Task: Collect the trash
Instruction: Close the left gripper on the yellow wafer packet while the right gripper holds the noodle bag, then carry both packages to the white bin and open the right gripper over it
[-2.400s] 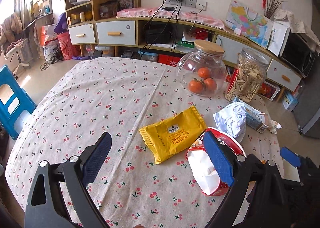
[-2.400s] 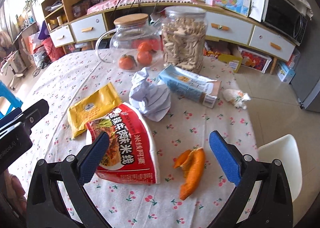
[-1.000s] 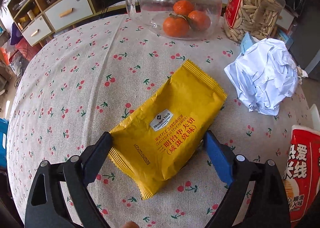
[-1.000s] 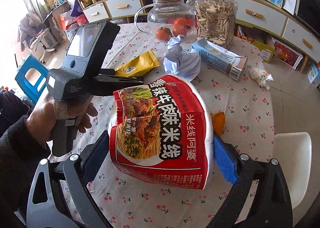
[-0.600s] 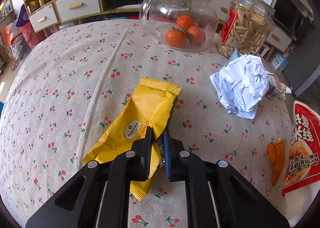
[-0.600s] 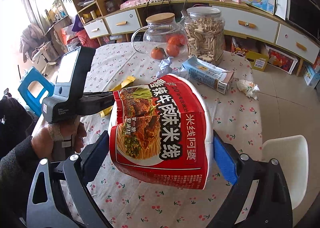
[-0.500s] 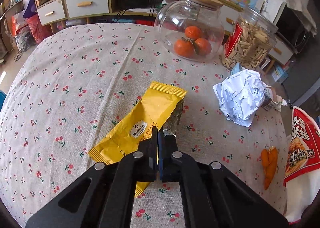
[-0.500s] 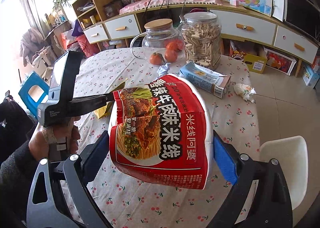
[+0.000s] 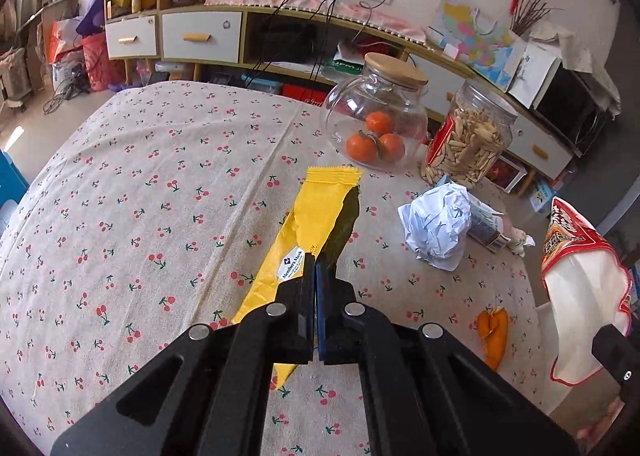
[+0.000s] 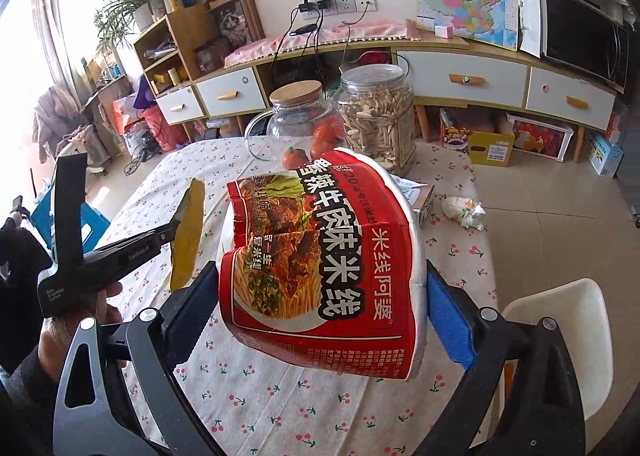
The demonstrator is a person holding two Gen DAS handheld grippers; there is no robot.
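The left tongs [image 9: 315, 268] pinch the yellow wrapper [image 9: 316, 215] mid-length, clear of the tabletop [image 9: 140, 195]; it looks light, floppy and slippery. The right tongs [image 10: 320, 296] clamp a crushable noodle bowl [image 10: 320, 256] by its sides.

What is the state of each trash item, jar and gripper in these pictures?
left gripper: shut on yellow wrapper
yellow wrapper: lifted, folded
right gripper: shut on noodle bowl
noodle bowl: held up, sideways
paper ball: crumpled, on table
orange peel: on table
glass jar: lidded

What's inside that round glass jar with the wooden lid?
The glass jar holds three oranges resting on its bottom; nothing else shows. In the right wrist view, the red noodle tub hides its lower part.
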